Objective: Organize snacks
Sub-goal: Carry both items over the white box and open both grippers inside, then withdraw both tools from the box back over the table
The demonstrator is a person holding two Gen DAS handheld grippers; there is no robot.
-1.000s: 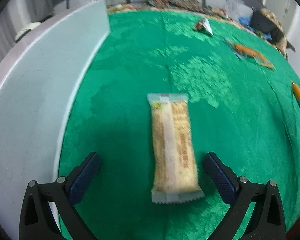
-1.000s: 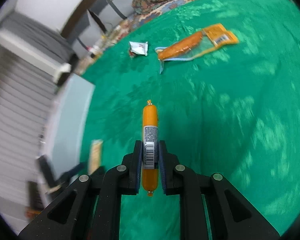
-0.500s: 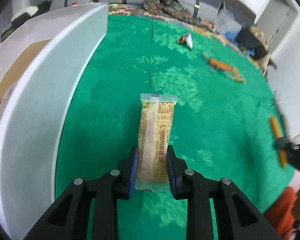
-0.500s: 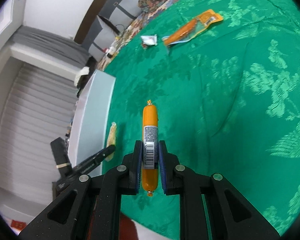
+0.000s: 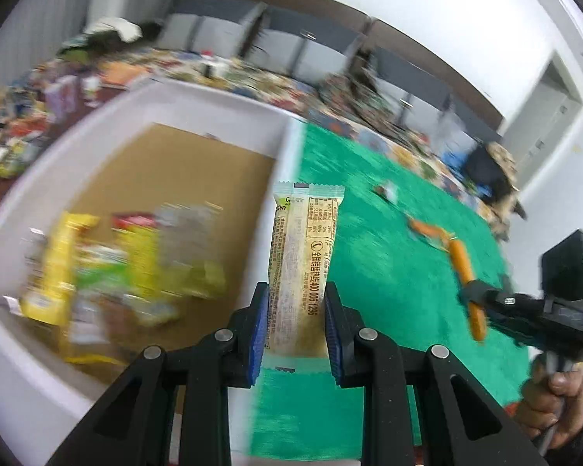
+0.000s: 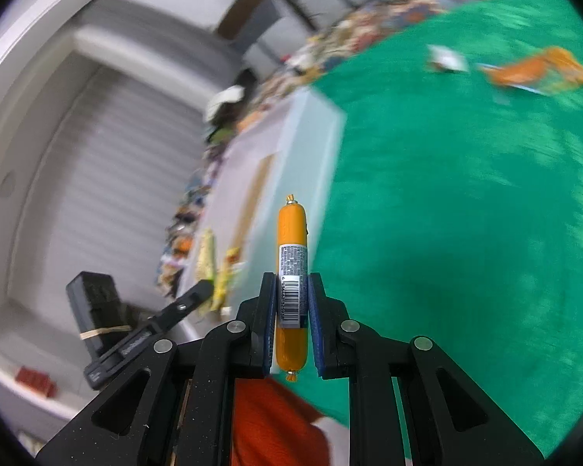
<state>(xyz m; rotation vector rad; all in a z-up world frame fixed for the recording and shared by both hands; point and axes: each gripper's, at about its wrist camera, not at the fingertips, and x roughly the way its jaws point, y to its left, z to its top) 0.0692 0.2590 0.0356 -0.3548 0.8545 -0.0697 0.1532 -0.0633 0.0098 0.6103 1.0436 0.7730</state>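
Left tongs (image 5: 296, 324) are clamping a cereal bar (image 5: 301, 268) over the box (image 5: 198, 108) wall; right tongs (image 6: 291, 320) are pinching an orange sausage (image 6: 291, 233).

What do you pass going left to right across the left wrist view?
Blurred snack packets in the white box → cereal bar held by the left gripper → green tablecloth → orange sausage in the right gripper.

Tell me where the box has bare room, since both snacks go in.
Free: the brown floor of the box toward its far wall. Crowded: the near end, piled with blurred snack packets. The green cloth between box and loose wrappers is bare too.
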